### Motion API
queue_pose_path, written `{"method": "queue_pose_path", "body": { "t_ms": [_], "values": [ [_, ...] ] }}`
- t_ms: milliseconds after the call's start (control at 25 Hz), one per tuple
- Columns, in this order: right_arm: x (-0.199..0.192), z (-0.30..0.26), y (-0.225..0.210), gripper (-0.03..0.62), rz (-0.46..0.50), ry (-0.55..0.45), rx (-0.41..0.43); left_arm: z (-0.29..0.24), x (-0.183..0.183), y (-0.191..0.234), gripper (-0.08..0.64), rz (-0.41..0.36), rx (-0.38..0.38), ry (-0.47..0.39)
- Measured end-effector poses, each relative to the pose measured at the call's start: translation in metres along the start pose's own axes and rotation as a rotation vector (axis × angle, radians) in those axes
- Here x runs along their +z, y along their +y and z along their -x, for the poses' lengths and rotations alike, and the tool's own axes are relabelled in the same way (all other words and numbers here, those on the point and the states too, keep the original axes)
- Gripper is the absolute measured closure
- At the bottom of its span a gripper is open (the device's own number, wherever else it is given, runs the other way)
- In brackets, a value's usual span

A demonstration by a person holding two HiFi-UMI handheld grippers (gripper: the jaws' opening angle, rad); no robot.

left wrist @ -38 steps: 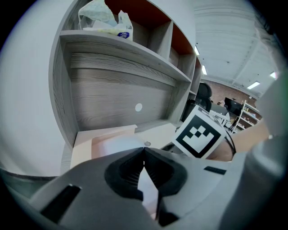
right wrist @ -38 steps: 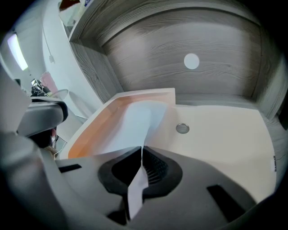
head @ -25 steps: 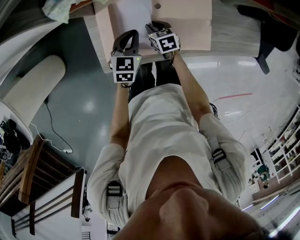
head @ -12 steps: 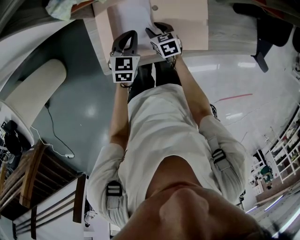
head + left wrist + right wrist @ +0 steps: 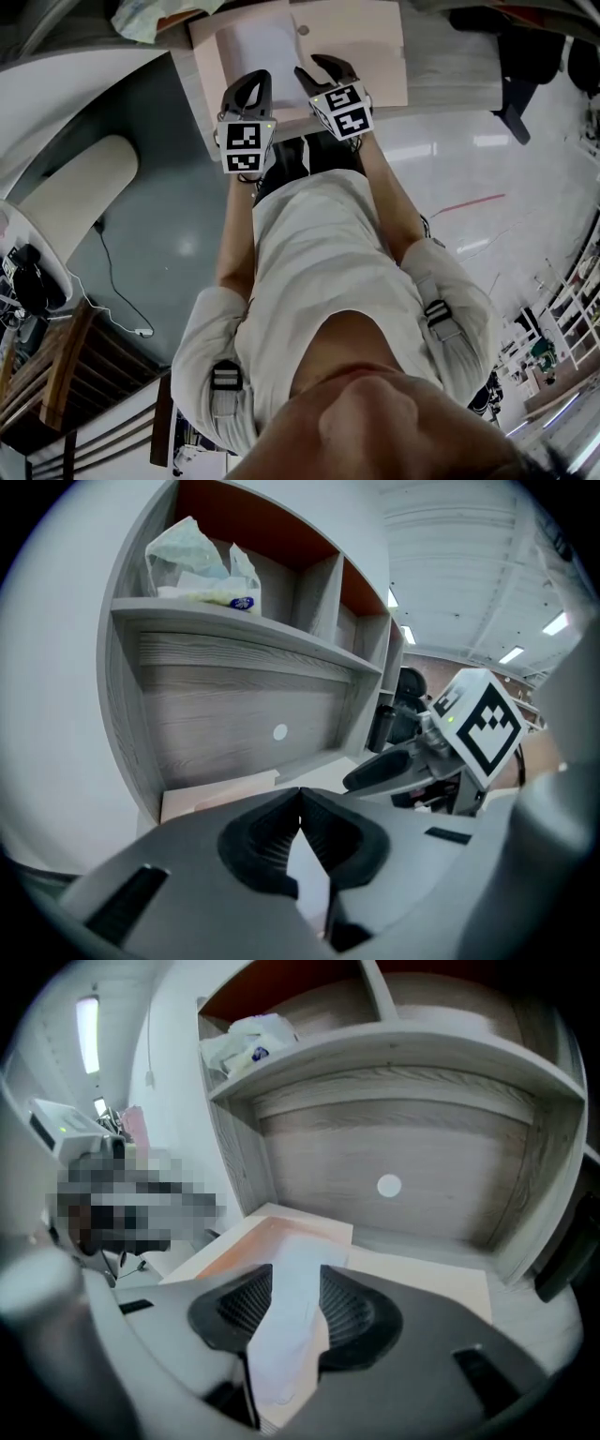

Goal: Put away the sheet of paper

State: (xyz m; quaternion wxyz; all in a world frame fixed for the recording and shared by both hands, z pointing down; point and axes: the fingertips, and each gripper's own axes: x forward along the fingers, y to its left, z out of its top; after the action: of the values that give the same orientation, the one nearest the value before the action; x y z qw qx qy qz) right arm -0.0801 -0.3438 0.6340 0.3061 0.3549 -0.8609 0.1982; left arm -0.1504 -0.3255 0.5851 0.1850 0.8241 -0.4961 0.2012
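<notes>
A white sheet of paper lies on an open beige folder on the desk. My left gripper hovers over the sheet's near left corner. Its tips meet and it is shut; white paper shows through the gap behind them. My right gripper is at the sheet's near right edge. Its jaws stand wide and are closing slightly. The paper runs between them untouched, resting on the folder. The right gripper's marker cube shows in the left gripper view.
A grey wooden hutch stands on the desk, with a plastic bag on its shelf and a round hole in its back panel. A black office chair is to the right, a pale cushion and wooden chair to the left.
The right gripper's jaws have spread apart and let go of the paper. Both grippers have drawn back a little toward the desk's near edge, so more of the folder shows.
</notes>
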Motion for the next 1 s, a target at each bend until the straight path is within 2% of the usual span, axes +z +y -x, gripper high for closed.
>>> {"method": "queue_pose_path", "body": {
  "t_ms": [520,760,1000],
  "values": [
    [0.105,0.103,0.015,0.517,0.117,-0.302,-0.026,0.053,0.092,0.001,0.538,-0.065,-0.007,-0.172],
    [0.141,0.139,0.024,0.549,0.150,-0.402,-0.030,0.079,0.129,-0.008,0.538,-0.080,-0.035,-0.242],
    [0.173,0.162,0.037,0.566,0.175,-0.484,-0.010,0.100,0.161,-0.007,0.538,-0.082,-0.021,-0.324]
  ]
}}
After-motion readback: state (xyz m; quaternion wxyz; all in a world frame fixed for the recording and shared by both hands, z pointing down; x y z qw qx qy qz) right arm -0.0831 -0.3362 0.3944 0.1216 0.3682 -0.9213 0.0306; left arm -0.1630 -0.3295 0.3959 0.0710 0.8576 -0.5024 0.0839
